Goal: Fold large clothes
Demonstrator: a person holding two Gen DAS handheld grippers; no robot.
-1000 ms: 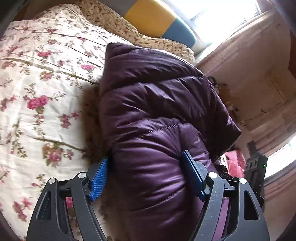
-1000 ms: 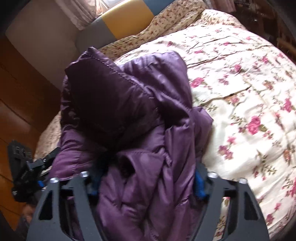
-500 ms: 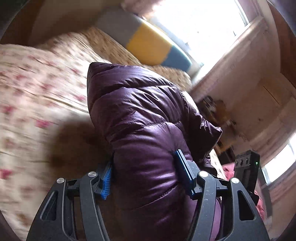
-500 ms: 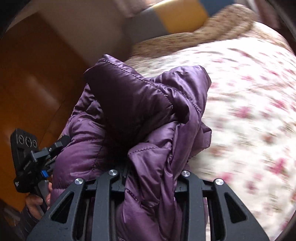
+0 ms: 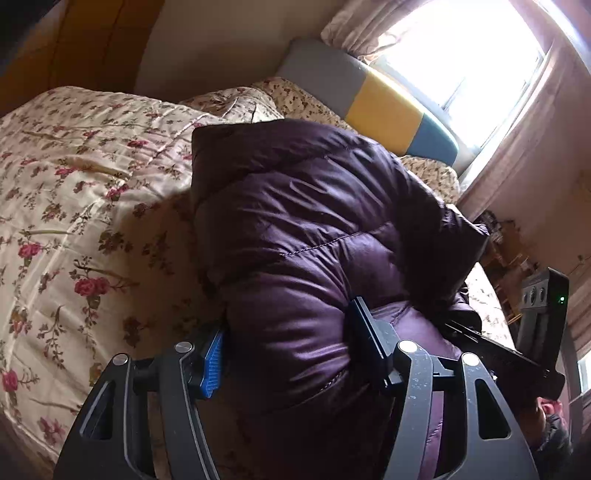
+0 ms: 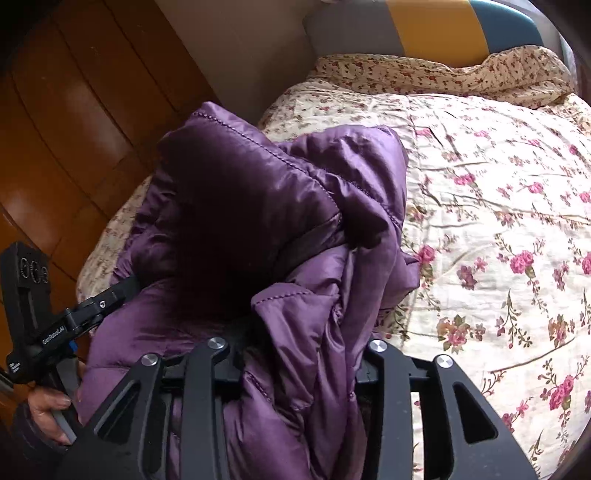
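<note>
- While both grippers pinch it, the purple down jacket (image 5: 314,236) hangs bunched above the flowered bed (image 5: 74,192), its long axis running away from the cameras toward the headboard (image 6: 424,26).
- Left gripper (image 5: 284,350) is clamped on a thick puffed fold; right gripper (image 6: 295,354) is closed narrow on gathered fabric.
- Jacket bulk lies straight ahead of both, with open quilt to the right gripper's right, probably the side to lay it on.

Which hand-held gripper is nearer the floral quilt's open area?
Right. The right hand-held gripper grips the purple jacket beside the open floral quilt; the left hand-held gripper holds the far side, nearer the wooden wall.
</note>
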